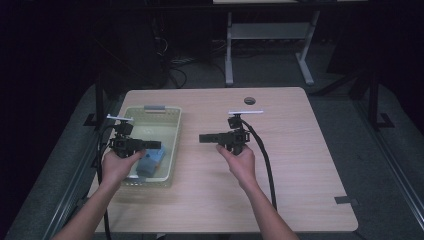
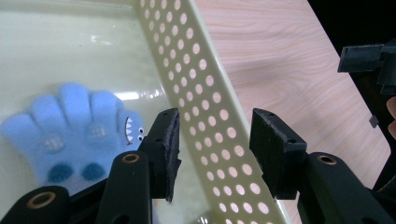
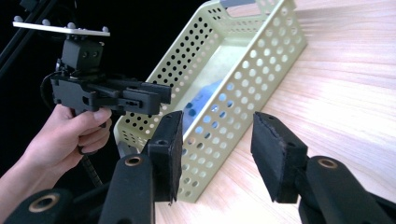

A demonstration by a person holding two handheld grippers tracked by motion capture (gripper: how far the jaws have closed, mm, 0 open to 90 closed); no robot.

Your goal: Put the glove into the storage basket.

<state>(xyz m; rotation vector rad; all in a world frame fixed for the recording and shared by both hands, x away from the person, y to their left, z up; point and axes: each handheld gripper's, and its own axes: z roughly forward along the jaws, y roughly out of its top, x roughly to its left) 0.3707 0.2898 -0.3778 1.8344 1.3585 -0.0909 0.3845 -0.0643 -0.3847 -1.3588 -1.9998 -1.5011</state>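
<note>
You held the left gripper (image 1: pixel 156 145) over the basket (image 1: pixel 172 150) at the table's left, jaws partly apart and empty, above the blue toy (image 2: pixel 70 130) lying inside, while your right gripper (image 1: pixel 204 138), likewise half-open and empty, hovered over the table (image 1: pixel 300 165).

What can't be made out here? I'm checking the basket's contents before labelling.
- Blue plush toy: lower part covered by the left gripper in its own view.
- Same toy in the right gripper view: glimpsed through the basket's perforated wall.
- High view: toy too small to identify.
</note>
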